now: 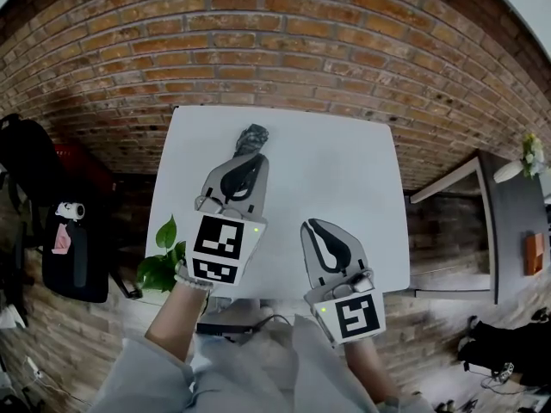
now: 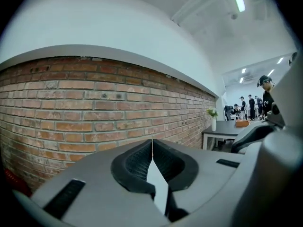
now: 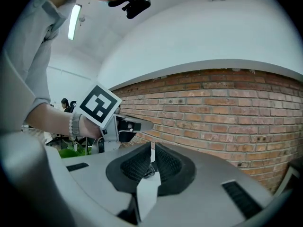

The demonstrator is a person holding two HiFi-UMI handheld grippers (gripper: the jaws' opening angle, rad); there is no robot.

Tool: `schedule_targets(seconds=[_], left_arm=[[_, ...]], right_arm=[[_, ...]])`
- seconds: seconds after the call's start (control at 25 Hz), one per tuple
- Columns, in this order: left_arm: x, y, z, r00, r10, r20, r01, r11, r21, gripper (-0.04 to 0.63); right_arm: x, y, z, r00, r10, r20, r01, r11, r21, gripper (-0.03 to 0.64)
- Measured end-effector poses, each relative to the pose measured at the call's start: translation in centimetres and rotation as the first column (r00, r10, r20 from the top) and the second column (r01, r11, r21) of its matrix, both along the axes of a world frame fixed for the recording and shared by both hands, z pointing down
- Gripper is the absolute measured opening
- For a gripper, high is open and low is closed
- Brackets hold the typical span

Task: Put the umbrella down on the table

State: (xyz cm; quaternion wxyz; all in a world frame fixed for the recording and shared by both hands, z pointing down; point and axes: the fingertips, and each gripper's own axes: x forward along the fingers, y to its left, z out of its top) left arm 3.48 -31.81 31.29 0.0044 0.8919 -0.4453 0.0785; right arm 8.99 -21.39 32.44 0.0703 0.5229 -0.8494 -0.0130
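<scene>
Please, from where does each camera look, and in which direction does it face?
Head view: on the person's head, facing steeply down at the white table; both sleeves, the left gripper and the right gripper show.
Left gripper view: on the left gripper, facing along its shut jaws at the brick wall.
Right gripper view: on the right gripper, facing that wall; the person's left hand shows.
Shared: all three show the brick wall.
</scene>
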Motion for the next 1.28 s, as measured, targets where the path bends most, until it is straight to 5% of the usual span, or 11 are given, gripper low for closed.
schedule_targets(seconds=[0.64,1.28], left_arm=[[-1.6,10.7,-1.2,0.999,0.041,-0.006,-0.041,0.999,0.017,0.020],[-3.6,15.5,-0.4,0.998,0.056,0.021,-0.056,0.998,0.005,0.020]], right_arm=[[-0.3,3.5,-1.2,0.999,-0.030,-0.015,0.030,0.999,0.015,0.057],[-0.7,6.9,-0.6,0.997,-0.067,-0.034,0.067,0.998,0.007,0.057]])
